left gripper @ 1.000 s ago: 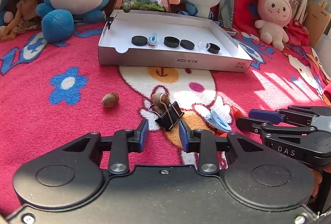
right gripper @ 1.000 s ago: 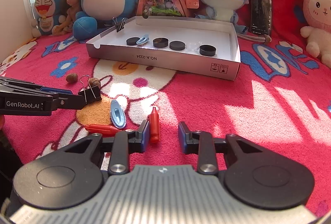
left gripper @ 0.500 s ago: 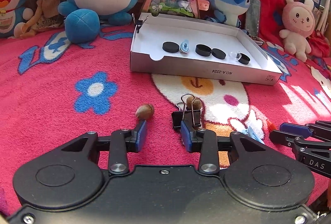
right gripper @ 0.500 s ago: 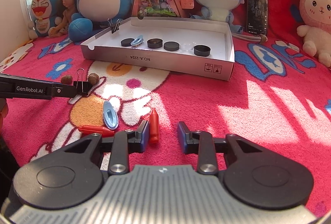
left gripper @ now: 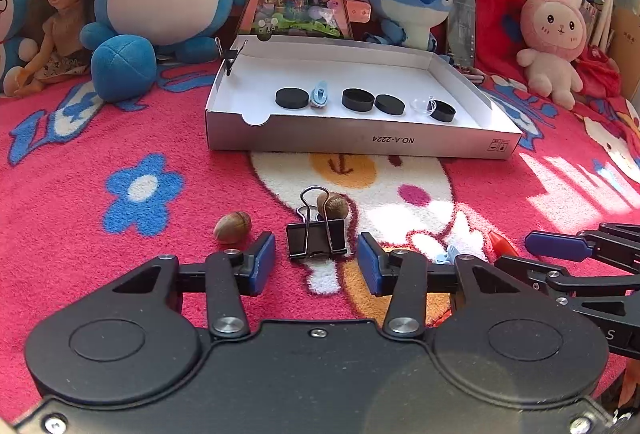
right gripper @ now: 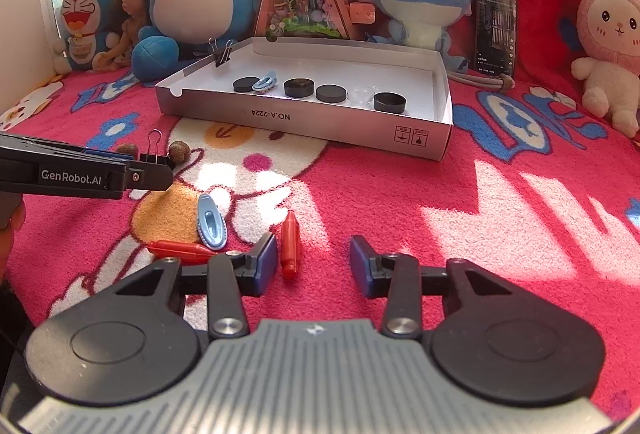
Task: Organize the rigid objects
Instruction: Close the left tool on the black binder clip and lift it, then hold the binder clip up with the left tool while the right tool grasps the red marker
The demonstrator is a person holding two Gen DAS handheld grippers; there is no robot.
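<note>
So this is the pickup stage on both sides. The left gripper (left gripper: 316, 260) is lined up on the binder clip (left gripper: 317, 240), which sits on the blanket (left gripper: 100, 274) well short of the box (left gripper: 360, 143). Its jaws are opening, with the clip right between the pads and a gap on each side, so nothing's pinched yet. One nut (left gripper: 333, 205) is just behind the clip toward the box, another nut (left gripper: 232, 227) just off to its left.

The right gripper (right gripper: 313, 260) is opening too, with a red crayon (right gripper: 289, 244) lying between its fingers, close to the left one, not gripped. A second crayon (right gripper: 180, 248) and a blue clip (right gripper: 211, 222) lie just left of that, all well in front of the box.

The box already holds a row of black discs (left gripper: 292, 98), a blue clip and a clear bit I can't make out.

Next move, I'd guess: the left needs to nudge forward a touch and squeeze the clip's black body, not the wire handles, without bumping that nut. The right needs to centre on the crayon before closing, or it'll roll away.
</note>
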